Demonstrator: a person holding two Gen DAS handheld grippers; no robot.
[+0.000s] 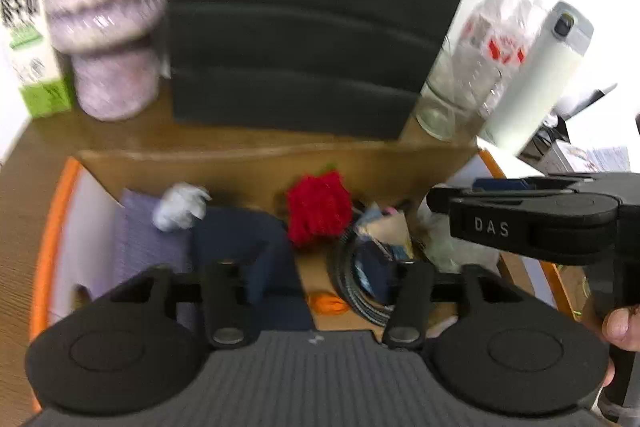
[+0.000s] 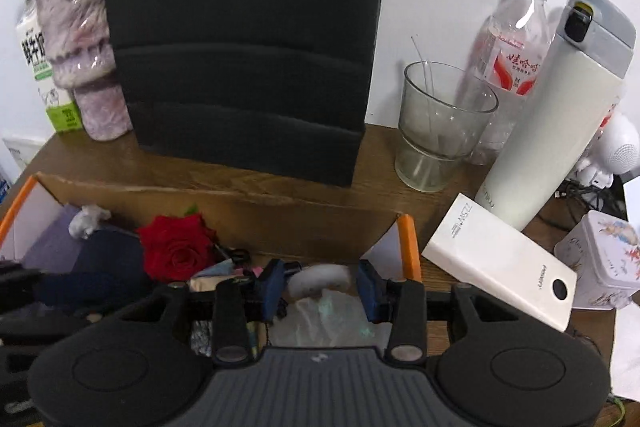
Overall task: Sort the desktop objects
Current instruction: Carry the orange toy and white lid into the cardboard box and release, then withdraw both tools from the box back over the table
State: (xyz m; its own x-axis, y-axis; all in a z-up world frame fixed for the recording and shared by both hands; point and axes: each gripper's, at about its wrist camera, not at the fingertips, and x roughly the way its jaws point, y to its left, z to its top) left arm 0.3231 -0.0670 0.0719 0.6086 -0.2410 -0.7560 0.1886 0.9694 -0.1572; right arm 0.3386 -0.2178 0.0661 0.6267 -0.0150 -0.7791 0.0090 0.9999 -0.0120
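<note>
An open cardboard box [image 1: 240, 163] with orange-edged flaps lies on the wooden desk. Inside are a red rose [image 1: 318, 207], a crumpled white paper [image 1: 180, 207], dark blue and purple items, a coiled cable [image 1: 360, 291] and a small orange thing [image 1: 326, 303]. My left gripper [image 1: 318, 267] hangs open over the box with nothing between its fingers. My right gripper [image 2: 320, 285] is over the box's [image 2: 280, 203] right end, also open. A blurred white object [image 2: 316, 279] sits between its blue pads with a narrow gap at each side, above a clear plastic bag [image 2: 320, 319]. The rose [image 2: 176, 247] lies to its left.
Behind the box stands a tall black case [image 2: 248, 47]. A glass [image 2: 440, 131], a water bottle [image 2: 512, 59] and a white flask [image 2: 560, 107] are at the back right. A white power bank [image 2: 504, 263] and a printed tin [image 2: 600, 267] are nearer. At the back left are a milk carton [image 2: 44, 75] and a wrapped purple bundle [image 2: 88, 59].
</note>
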